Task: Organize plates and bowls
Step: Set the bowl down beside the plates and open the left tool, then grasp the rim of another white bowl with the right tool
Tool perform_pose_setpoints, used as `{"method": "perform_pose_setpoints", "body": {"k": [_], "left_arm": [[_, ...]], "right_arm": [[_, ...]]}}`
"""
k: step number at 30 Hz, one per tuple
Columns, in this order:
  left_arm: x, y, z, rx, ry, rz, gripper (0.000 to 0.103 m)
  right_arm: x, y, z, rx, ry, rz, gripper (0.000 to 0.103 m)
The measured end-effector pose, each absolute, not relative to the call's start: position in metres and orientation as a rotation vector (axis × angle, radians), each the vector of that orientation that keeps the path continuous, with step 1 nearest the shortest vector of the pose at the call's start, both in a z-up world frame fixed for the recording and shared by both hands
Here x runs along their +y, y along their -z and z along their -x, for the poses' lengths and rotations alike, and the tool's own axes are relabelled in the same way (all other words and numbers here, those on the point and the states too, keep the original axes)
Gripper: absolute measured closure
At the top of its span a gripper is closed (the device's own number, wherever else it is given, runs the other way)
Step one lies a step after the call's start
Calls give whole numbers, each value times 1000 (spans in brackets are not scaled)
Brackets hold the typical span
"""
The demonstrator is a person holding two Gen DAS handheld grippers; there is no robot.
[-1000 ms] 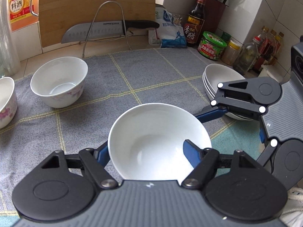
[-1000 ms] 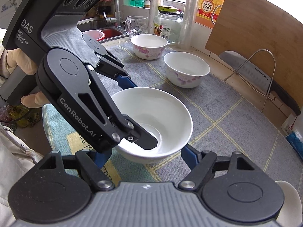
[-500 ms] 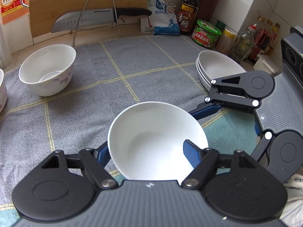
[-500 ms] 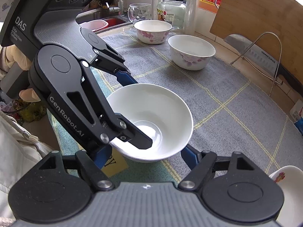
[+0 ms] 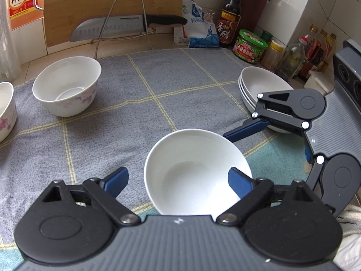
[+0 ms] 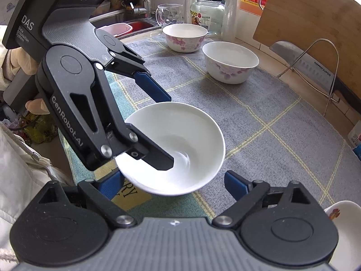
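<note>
The plain white bowl (image 5: 196, 174) sits on the gray checked cloth (image 5: 126, 103), near its front edge. The left gripper (image 5: 178, 180) has its fingers spread wide, one inside the bowl, one outside. The right gripper (image 6: 173, 183) is spread wide too, holding nothing. I think it should slide in straight, squeeze gently, then go to the stack of white bowls (image 5: 259, 88).

The left gripper (image 5: 178, 180) has its blue fingers (image 5: 116, 179) spread wide, one at 9 o'clock and one at 3 o'clock in its own view — neither pressing in. The right gripper (image 6: 171, 184) enters that view from 3 o'clock, fingers (image 6: 235, 184) parted too — tilted downward
</note>
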State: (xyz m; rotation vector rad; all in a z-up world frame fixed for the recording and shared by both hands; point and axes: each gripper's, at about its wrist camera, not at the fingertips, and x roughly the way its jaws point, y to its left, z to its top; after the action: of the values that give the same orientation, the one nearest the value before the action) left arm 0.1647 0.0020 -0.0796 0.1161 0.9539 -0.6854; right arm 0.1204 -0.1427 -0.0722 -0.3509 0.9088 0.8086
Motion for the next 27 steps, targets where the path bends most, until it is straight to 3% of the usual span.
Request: {"method": "perform_pose_setpoints", "body": {"k": [5,13,27], "left_arm": [[14,62,-168,896,658,-116,6],[30,52,-194,816,544,-146,6],[49,99,-241,764,356,-290,6]], "right_arm": [[-155,57,-124,890,-852,310,0],[-167,36,-158,815,-794,276,0],[-141,50,-253,820,-767,301,0]]}}
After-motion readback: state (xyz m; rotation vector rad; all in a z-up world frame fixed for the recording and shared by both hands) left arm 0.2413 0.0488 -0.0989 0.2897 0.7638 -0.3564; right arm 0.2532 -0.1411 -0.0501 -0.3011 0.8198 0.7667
